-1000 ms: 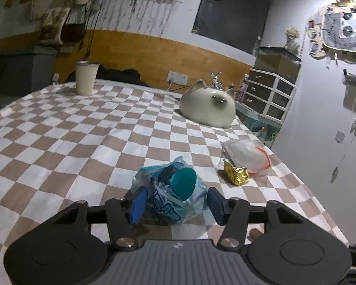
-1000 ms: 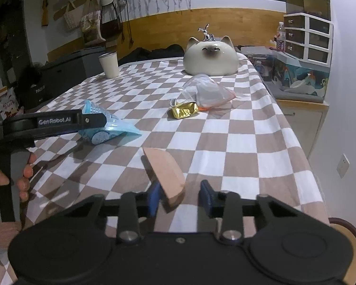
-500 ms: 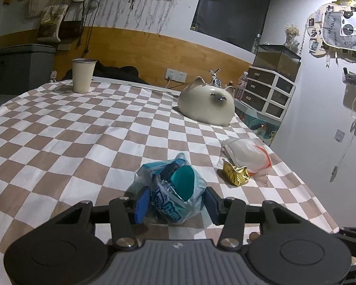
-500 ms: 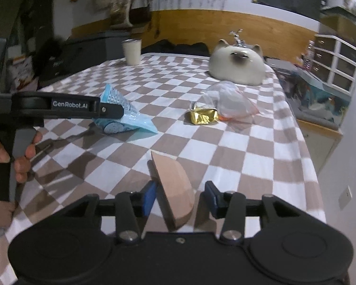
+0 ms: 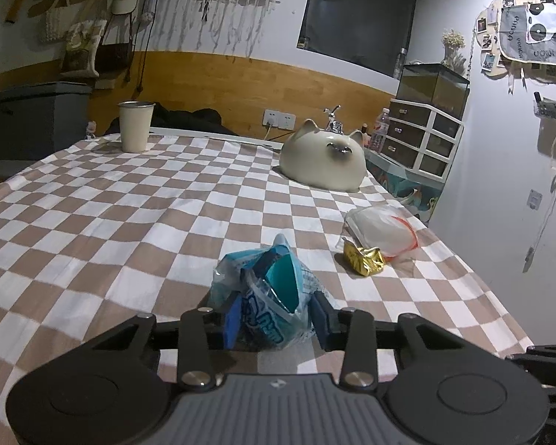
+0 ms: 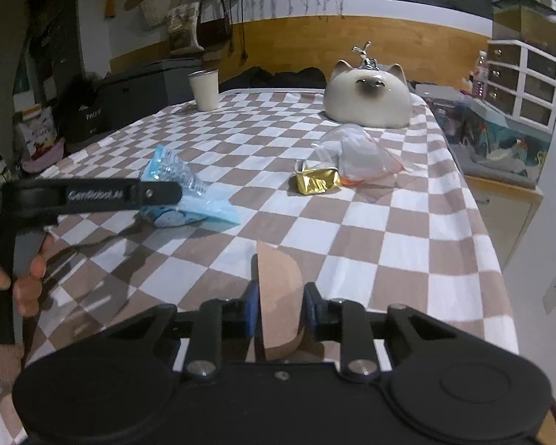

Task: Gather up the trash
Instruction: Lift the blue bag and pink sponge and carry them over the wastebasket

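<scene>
A crumpled blue plastic wrapper (image 5: 274, 296) lies on the checkered tablecloth (image 5: 129, 222). My left gripper (image 5: 276, 320) has it between its blue pads; the jaws are closing and both pads press its sides. In the right wrist view the same wrapper (image 6: 200, 204) shows beside the left gripper's black finger (image 6: 155, 193). My right gripper (image 6: 281, 309) is closing on a curved piece of brown cardboard (image 6: 280, 289) that stands on edge between its pads. A gold foil wrapper (image 5: 365, 261) and a clear zip bag (image 5: 381, 228) lie further right.
A cream cat-shaped ornament (image 5: 322, 163) sits at the far right of the table, and a cream cup (image 5: 134, 126) stands at the far left. The table's right edge (image 6: 478, 204) drops off towards drawers and a tank. A hand (image 6: 26, 278) holds the left gripper's handle.
The left jaws have narrowed onto the blue wrapper, squeezing it. The right jaws widened, then came in on the cardboard, which now stands more upright between the pads.
</scene>
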A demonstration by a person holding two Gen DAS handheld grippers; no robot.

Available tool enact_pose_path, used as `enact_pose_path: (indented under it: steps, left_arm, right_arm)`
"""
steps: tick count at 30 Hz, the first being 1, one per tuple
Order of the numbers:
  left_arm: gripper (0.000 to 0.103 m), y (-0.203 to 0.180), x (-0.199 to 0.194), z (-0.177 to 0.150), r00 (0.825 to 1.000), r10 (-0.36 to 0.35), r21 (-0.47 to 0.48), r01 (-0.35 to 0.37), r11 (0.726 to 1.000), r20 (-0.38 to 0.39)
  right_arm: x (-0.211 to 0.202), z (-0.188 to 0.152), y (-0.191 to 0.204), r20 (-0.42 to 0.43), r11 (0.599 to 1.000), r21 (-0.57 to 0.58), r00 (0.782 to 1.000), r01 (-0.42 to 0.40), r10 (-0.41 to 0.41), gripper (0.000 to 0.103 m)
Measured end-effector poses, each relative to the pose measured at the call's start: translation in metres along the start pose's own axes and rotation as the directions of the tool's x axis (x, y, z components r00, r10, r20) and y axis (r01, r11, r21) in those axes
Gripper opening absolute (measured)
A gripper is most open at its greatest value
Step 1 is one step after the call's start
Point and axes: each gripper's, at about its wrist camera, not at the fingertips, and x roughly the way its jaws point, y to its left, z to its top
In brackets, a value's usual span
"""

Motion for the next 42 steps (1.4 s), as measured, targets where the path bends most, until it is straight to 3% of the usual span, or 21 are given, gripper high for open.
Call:
enact_pose_path:
  steps: [18,29,42]
  left_arm:
    - [0.039,-0.056,-0.089,-0.04,0.987,0.159,0.032,-0.16,0.987,0.039]
    - [0.039,-0.09,-0.141,-0.055,0.981,0.172,0.03,-0.175,0.984,0.091]
    - [0.038,-0.136,-0.175,-0.069,0.977,0.175,0.056,-0.183,0.982,0.119]
  right_arm:
    - [-0.055,-0.018,-0.022,0.018,0.999,0.038,1.0,0.001,-0.002,0.026]
    - [-0.098,-0.029,-0.028,0.065,1.0,0.03,0.998,-0.003,0.001,0.026]
    - [-0.153,-0.044,-0.048,0.132,0.999,0.034,0.991,0.016,-0.02,0.026]
